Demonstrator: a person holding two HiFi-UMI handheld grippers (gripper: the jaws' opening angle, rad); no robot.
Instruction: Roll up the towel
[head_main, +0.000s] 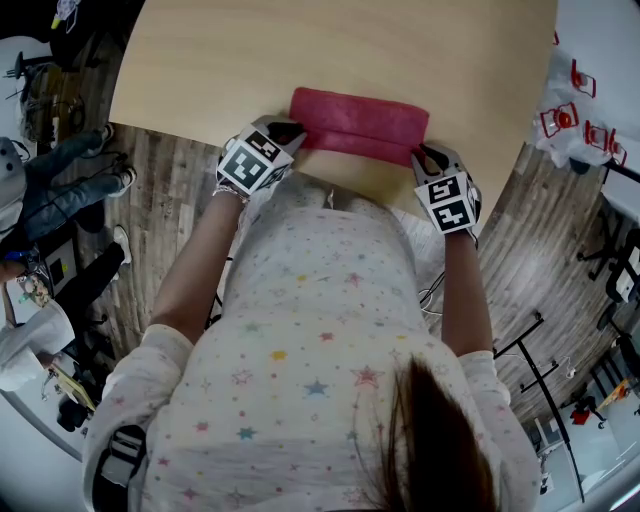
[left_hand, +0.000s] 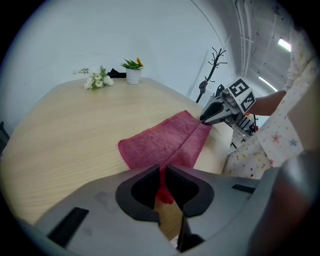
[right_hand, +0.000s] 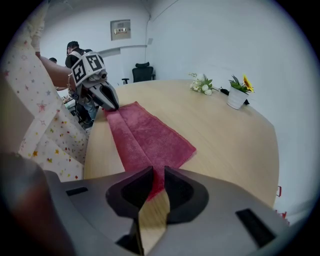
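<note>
The towel (head_main: 360, 125) lies crosswise on the table (head_main: 300, 50), along its near edge, at 12 o'clock from the person (head_main: 320, 330). A folded strip of the towel lies on top of it along the near side. The left gripper (head_main: 293, 131) is at the towel's 9 o'clock end and the right gripper (head_main: 421, 155) at its 3 o'clock end, each with a near corner between its jaws. Far across the table, at 11 o'clock in the left gripper view, a plant pot (left_hand: 133, 76) stands just beside some flowers (left_hand: 96, 80), which are on its left. A coat stand (left_hand: 214, 67) stands off the table at 1 o'clock, behind the right gripper.
</note>
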